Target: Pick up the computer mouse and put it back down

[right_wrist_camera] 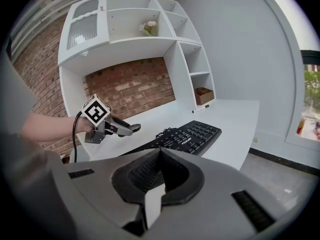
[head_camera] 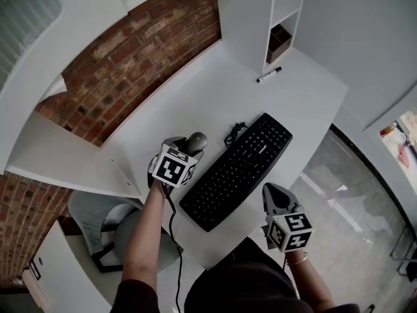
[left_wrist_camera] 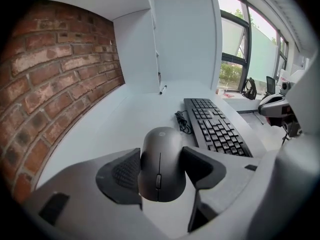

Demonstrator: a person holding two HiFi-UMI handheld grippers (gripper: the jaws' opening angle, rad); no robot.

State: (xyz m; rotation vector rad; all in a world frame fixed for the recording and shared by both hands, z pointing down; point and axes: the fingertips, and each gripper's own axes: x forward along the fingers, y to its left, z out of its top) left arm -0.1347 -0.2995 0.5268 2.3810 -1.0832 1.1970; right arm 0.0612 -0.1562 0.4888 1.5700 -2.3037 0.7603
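A dark grey computer mouse is clamped between the pads of my left gripper, which is shut on its sides. In the head view the mouse sticks out past the fingertips, left of the black keyboard. From the right gripper view the mouse seems to hang slightly above the white desk. My right gripper is near the desk's front edge, right of the keyboard, jaws shut on nothing.
A coiled cable lies at the keyboard's far end. A marker pen rests near the white shelf unit, which holds a brown box. A brick wall bounds the desk's left side. A chair stands below.
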